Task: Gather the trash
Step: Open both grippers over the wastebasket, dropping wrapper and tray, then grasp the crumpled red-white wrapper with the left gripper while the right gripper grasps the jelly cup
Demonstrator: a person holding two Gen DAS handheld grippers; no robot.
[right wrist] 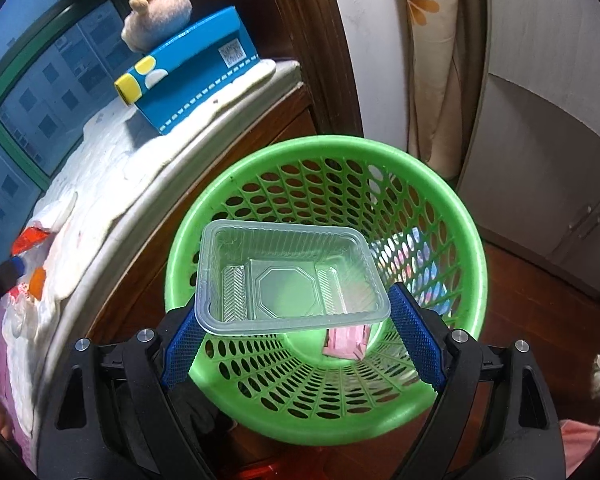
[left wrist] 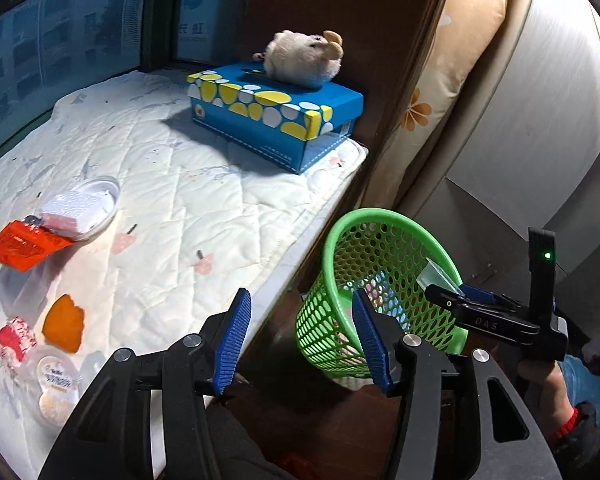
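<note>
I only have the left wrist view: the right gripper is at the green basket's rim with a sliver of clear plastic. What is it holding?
Observer: A clear plastic tray, empty, clamped across its width between the pads of the right gripper.
Operator: Is it over the opening or off to one side?
Observer: Over the opening. From the right wrist, the tray lies within the circle of the green basket rim.
Operator: Anything inside the basket?
Observer: A pink packet lies at the bottom.
</note>
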